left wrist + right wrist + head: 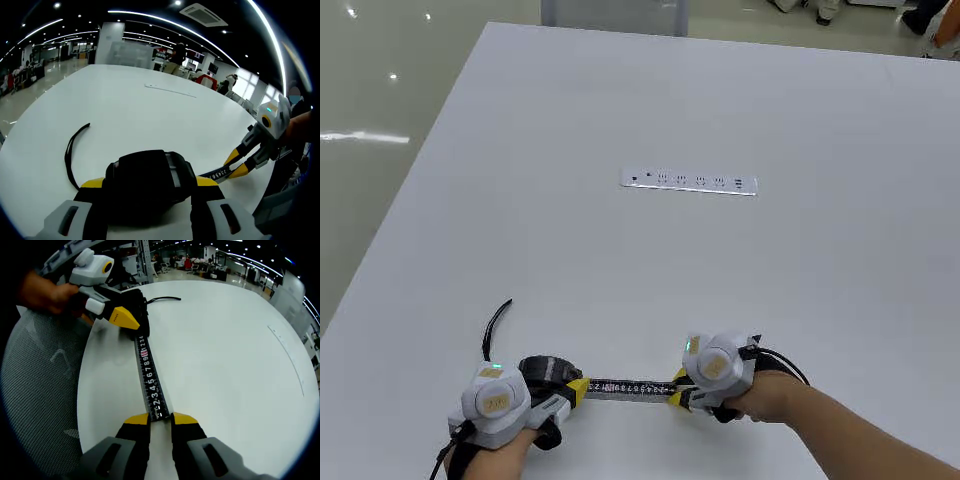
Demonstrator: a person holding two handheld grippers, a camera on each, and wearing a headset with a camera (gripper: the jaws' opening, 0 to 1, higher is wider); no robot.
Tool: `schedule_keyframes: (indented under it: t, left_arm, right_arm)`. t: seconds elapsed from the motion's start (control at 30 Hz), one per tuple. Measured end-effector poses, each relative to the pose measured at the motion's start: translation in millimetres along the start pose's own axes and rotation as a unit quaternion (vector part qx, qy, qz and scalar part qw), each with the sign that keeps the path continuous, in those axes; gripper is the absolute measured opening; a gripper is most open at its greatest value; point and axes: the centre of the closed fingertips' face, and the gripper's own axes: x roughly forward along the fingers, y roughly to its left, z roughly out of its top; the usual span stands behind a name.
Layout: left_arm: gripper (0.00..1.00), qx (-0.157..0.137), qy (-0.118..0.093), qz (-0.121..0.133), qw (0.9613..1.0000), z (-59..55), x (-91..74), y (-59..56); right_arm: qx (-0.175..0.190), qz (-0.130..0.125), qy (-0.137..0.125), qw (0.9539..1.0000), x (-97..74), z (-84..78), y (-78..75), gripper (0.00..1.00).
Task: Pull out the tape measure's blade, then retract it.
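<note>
The white tabletop (650, 110) runs wide and bare ahead, broken only by a flat white power strip (690, 181) well beyond the work; the work itself sits close to the table's near edge.

In the head view the left gripper (565, 392) is clamped on the black rounded tape measure case (545, 372), its yellow-tipped jaws pressed to the case's two sides; the right gripper (677, 385) has its jaws drawn almost together, pinching the free end of the pale metal blade (628, 387) with printed numbers.

The blade lies flat, a short length out; its long axis runs left to right along the near edge, case at the left, tip at the right.

The right gripper view shows the table edge just beside the blade (150, 377), a grey mesh chair (40, 390) past that edge, and the low numbers lying nearest the right gripper's jaws; the left gripper view shows the case (147, 180) between its own jaws, and a thin black strap (70, 155) curling over the table to the case's left.
</note>
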Motion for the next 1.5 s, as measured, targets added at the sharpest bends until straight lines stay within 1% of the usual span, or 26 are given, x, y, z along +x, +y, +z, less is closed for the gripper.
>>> schedule_keyframes:
  t: [0.83,1.07,1.23,1.5]
  left_arm:
    - [0.63,-0.001,0.000,0.000,1.0000,-0.1,-0.6,0.0]
    - [0.63,-0.002,0.004,0.000,1.0000,-0.8,0.1,0.4]
    - [0.63,-0.004,0.004,-0.002,1.0000,-0.5,0.2,-0.1]
    - [0.63,-0.006,0.005,-0.001,1.0000,-0.5,0.2,0.0]
  right_arm:
    - [-0.003,0.000,-0.006,1.0000,2.9,6.4,2.1,0.15]
    - [-0.005,-0.001,-0.013,0.9999,4.0,9.5,3.4,0.15]
    - [-0.005,-0.001,-0.013,0.9999,6.1,10.5,3.5,0.15]
    - [0.000,-0.001,-0.021,0.9998,9.2,14.9,5.3,0.15]
